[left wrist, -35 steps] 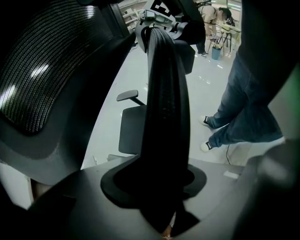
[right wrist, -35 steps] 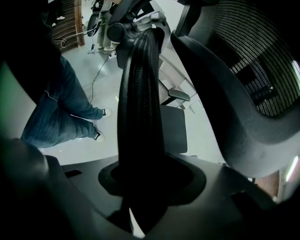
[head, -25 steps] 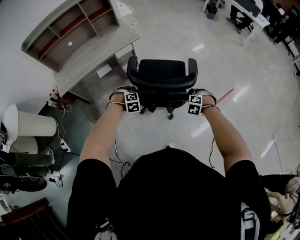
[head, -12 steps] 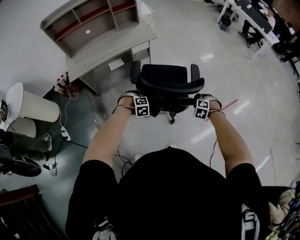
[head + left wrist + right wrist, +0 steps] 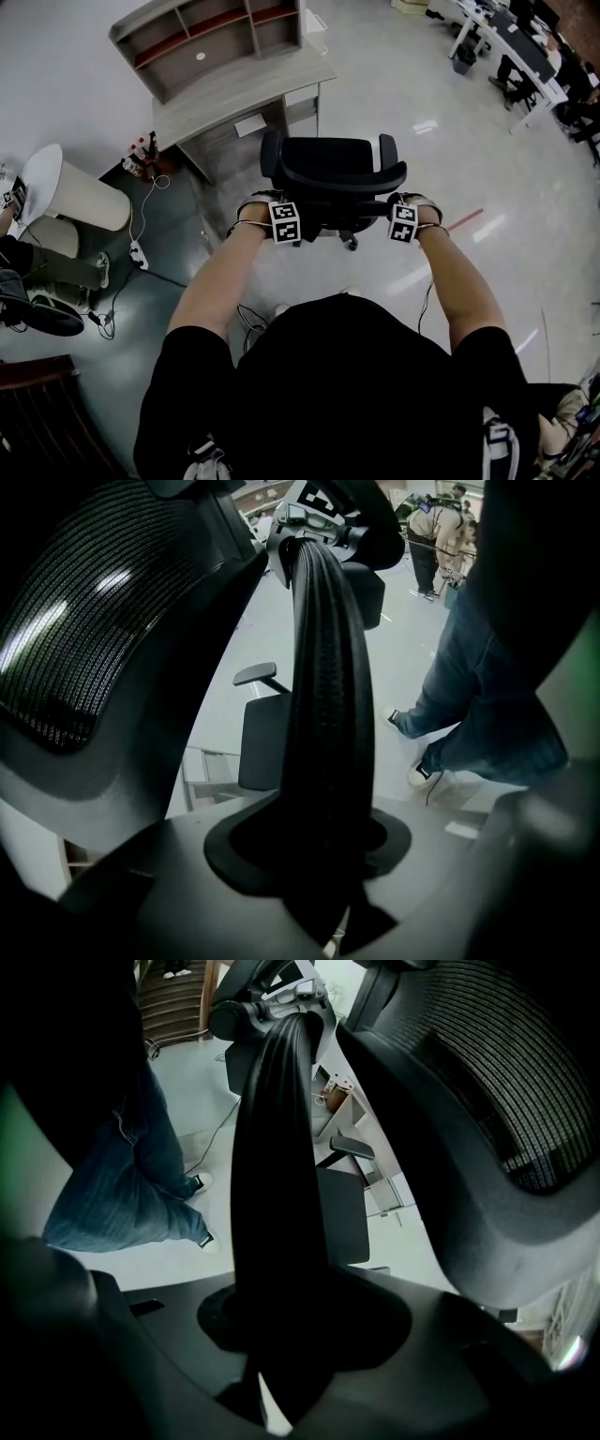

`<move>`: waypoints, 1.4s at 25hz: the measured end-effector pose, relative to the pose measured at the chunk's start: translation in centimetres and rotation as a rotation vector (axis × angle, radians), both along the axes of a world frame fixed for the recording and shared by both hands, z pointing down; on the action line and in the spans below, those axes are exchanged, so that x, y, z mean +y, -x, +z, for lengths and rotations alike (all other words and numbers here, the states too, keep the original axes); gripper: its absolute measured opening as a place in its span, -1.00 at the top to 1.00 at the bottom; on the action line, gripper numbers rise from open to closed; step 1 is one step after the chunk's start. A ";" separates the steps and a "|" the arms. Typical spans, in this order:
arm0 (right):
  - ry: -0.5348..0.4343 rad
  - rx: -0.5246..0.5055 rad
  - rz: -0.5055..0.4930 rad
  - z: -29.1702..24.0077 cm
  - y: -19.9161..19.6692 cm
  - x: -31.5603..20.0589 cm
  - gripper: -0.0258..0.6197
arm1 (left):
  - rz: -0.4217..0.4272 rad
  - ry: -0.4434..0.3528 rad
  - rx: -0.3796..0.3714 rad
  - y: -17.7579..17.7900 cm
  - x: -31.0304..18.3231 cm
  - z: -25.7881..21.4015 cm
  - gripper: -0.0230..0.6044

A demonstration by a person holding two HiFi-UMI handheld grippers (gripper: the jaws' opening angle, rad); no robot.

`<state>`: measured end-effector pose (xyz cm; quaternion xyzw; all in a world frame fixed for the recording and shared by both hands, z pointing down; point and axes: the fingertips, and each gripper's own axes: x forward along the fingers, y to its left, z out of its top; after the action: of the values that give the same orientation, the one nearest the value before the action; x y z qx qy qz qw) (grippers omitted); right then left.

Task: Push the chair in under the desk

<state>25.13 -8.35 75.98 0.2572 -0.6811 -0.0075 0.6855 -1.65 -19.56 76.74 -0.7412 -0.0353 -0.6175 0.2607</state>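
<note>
A glossy pale grey floor (image 5: 394,84) fills most of the room, with bright streaks of ceiling light (image 5: 408,278) mirrored on it and a short red strip (image 5: 466,219) on the right. A plain white wall (image 5: 56,94) stands at the far left. Below it the floor turns to a darker grey-green patch (image 5: 141,309), where a white power strip (image 5: 138,254) lies with its cables. A white drum-shaped piece (image 5: 80,199) stands on the left. Rows of white desks (image 5: 506,37) with seated people stand far right. Dark wooden furniture (image 5: 47,412) fills the near-left corner.
</note>
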 end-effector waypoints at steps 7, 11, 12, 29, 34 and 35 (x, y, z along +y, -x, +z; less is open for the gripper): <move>0.001 0.004 -0.033 0.0 3.6 0.5 0.47 | -0.033 0.003 0.000 4.0 1.4 0.1 0.49; 0.005 0.001 -0.053 -0.3 5.2 0.5 0.46 | -0.054 0.004 -0.001 5.7 2.0 -0.2 0.49; 0.007 0.001 -0.057 -0.3 5.7 0.5 0.46 | -0.059 0.005 -0.001 6.2 2.1 -0.2 0.49; -0.012 0.007 -0.157 0.0 15.2 -3.4 0.45 | -0.183 -0.002 0.002 16.9 1.9 0.2 0.50; -0.016 0.003 -0.192 0.0 18.2 -4.9 0.45 | -0.221 -0.007 0.005 20.0 1.4 0.3 0.50; -0.016 0.002 -0.199 0.1 18.7 -5.2 0.45 | -0.228 -0.005 0.005 20.6 1.3 0.3 0.50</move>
<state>6.38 -13.54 76.04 0.1940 -0.7024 -0.0814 0.6800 -22.22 -18.24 77.08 -0.7413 0.0516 -0.6414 0.1906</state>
